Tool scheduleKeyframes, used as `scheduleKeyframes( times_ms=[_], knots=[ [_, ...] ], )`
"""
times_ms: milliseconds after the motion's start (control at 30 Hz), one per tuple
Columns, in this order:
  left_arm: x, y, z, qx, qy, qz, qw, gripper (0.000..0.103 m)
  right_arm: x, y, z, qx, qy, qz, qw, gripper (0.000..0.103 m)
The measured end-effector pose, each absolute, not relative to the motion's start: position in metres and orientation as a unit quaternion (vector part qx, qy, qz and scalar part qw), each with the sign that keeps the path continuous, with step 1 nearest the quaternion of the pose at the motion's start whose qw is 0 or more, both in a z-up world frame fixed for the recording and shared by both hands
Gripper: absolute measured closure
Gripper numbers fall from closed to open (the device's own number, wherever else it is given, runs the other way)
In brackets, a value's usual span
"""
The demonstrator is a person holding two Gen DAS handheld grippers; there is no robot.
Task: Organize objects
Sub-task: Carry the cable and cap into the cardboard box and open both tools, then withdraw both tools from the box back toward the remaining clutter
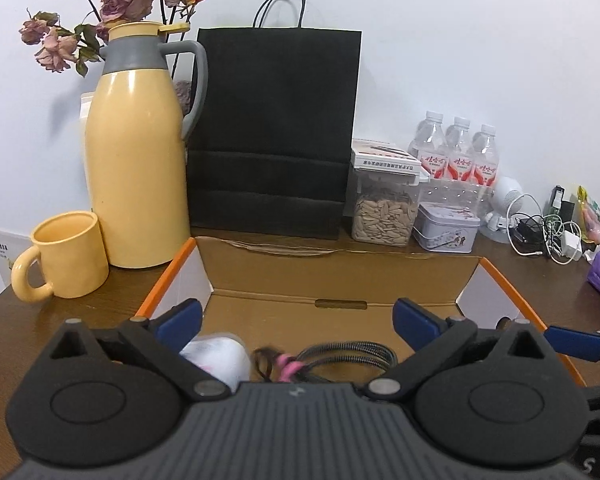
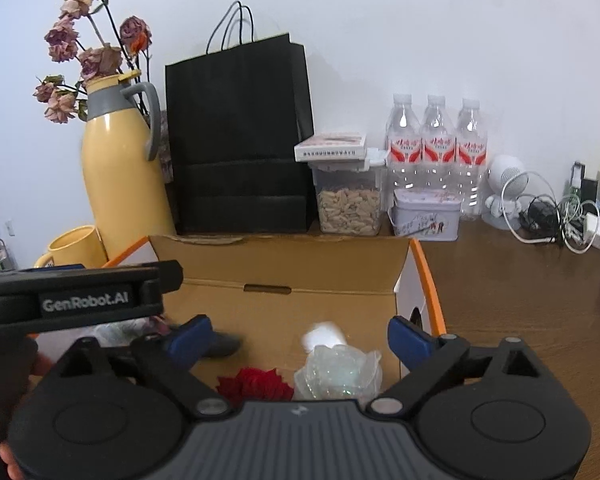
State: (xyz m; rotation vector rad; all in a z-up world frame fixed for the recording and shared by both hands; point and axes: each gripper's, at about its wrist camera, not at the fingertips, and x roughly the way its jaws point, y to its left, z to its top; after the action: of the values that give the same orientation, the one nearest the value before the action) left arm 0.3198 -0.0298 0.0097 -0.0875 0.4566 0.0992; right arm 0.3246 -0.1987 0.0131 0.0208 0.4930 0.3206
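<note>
worktop (image 2: 520, 280): dark wood; clutter along the back edge, cardboard box at the front edge.
cardboard box (image 1: 340, 276): open, orange-rimmed, long axis running along the worktop's front edge; back flap folded up toward the black paper bag (image 1: 274, 132).
thermos (image 1: 136, 160) + mug (image 1: 66, 256): yellow, just beside the box's left wall.
box contents, left half: braided cable (image 1: 352, 354) coiled flat, no clear long axis; dark tuft with a pink tie (image 1: 286, 366) touching it; white rounded item (image 1: 220, 358) near the left wall, blurred, can't identify it.
box contents, right half: clear crinkled wrap (image 2: 338, 374) with a white piece (image 2: 324, 336) behind it; red flower (image 2: 256, 386) left of it, lying on the box floor, facing can't be read.
left hand-held gripper (image 1: 298, 318): released, jaws wide, nothing between them, over the box's left half.
right hand-held gripper (image 2: 300, 340): released, jaws wide, over the wrap, no contact visible.
risk 1: both hand-held grippers are in one box, close together; reaching across could knock them together.
risk 2: grabbing the cable could snag the pink-tied tuft and drag it out.
risk 3: wrap is thin and slippery, a pinch may crush or slip.
</note>
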Motion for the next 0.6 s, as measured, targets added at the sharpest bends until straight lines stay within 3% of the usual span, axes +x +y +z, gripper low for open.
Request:
scheduleKeyframes(
  times_ms=[67,600],
  knots=[
    [0.319,-0.031,0.011,-0.042,0.225,0.049,0.972,0.000,0.323,-0.199,0.013,0.010,0.241,0.159,0.957,0.000],
    [0.288,-0.026,0.033,-0.046,0.187,0.042,0.980,0.000,0.297,-0.196,0.029,-0.006,0.209,0.162,0.964,0.000]
  ],
)
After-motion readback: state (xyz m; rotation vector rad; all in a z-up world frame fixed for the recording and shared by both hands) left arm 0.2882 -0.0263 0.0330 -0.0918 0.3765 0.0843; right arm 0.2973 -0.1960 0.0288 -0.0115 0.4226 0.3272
